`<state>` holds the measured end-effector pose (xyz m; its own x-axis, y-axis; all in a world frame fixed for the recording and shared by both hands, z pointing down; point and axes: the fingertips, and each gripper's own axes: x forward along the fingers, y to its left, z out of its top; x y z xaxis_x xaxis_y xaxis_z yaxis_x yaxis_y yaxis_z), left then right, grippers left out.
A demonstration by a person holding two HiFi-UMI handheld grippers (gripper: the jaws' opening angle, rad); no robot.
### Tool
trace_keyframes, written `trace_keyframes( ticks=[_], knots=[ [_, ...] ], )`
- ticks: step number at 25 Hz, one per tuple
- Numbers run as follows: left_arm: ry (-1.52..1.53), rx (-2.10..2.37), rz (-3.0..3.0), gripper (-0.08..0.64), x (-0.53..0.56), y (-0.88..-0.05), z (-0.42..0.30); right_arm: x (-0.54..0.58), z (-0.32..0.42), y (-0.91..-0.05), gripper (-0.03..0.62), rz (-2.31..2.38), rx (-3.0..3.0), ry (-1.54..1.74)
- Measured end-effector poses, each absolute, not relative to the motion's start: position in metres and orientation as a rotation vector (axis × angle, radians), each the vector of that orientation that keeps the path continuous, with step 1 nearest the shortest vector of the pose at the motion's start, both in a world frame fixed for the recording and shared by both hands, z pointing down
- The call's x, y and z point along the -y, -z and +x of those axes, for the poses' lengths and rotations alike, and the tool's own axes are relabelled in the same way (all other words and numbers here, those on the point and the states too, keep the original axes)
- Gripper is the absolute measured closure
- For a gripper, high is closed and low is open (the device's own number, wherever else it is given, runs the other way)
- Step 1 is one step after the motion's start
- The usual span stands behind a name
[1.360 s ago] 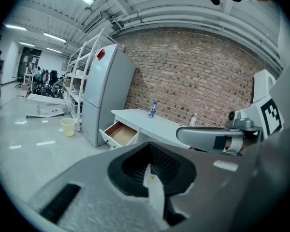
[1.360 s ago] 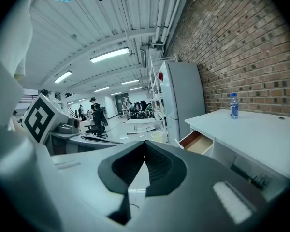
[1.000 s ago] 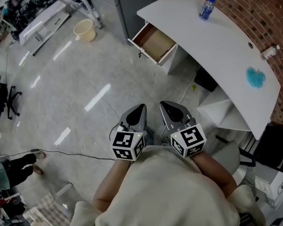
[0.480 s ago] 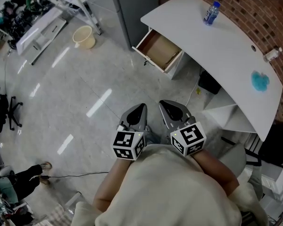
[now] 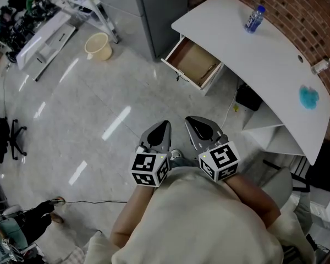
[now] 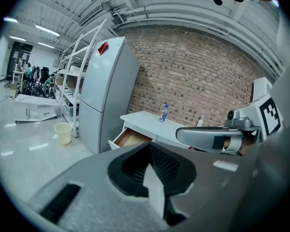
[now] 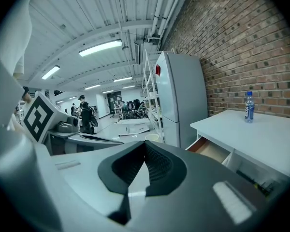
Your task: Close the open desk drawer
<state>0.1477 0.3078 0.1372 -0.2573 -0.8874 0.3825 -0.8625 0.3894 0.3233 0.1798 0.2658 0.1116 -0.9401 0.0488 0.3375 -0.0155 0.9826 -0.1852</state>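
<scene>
Steep downward look from the head view. Pale glossy floor (image 5: 88, 103) across most of the frame. White curved counter (image 5: 264, 54) at 1 o'clock along a brick wall (image 5: 297, 10), grey fridge (image 5: 154, 10) just beside it at 12. Open drawer (image 5: 195, 65) under the counter's fridge end, pulled out toward 8 o'clock, brown inside showing. Yellow bucket (image 5: 98, 45) at 10, well apart. Bottle (image 5: 254, 18) upright on the counter.

Left claw (image 5: 164, 126) and right claw (image 5: 193, 123) just below centre, side by side, both pinched fully closed on nothing, tips aimed at 12.

Drawer at 12 to 1 o'clock from both claws, well apart, only floor between. Front panel running 10 to 4 o'clock, so probably a push toward 1 to 2 o'clock to slide it home. Right claw judged slightly nearer.
</scene>
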Motion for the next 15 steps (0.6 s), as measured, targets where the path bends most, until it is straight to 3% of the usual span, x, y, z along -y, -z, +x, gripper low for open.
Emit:
trace_keyframes(
  ticks=[15],
  knots=[
    [0.115, 2.126, 1.431, 0.563, -0.325, -0.159, 0.109, -0.28, 0.145, -0.128, 0.591, -0.029, 2.739, -0.277]
  ],
)
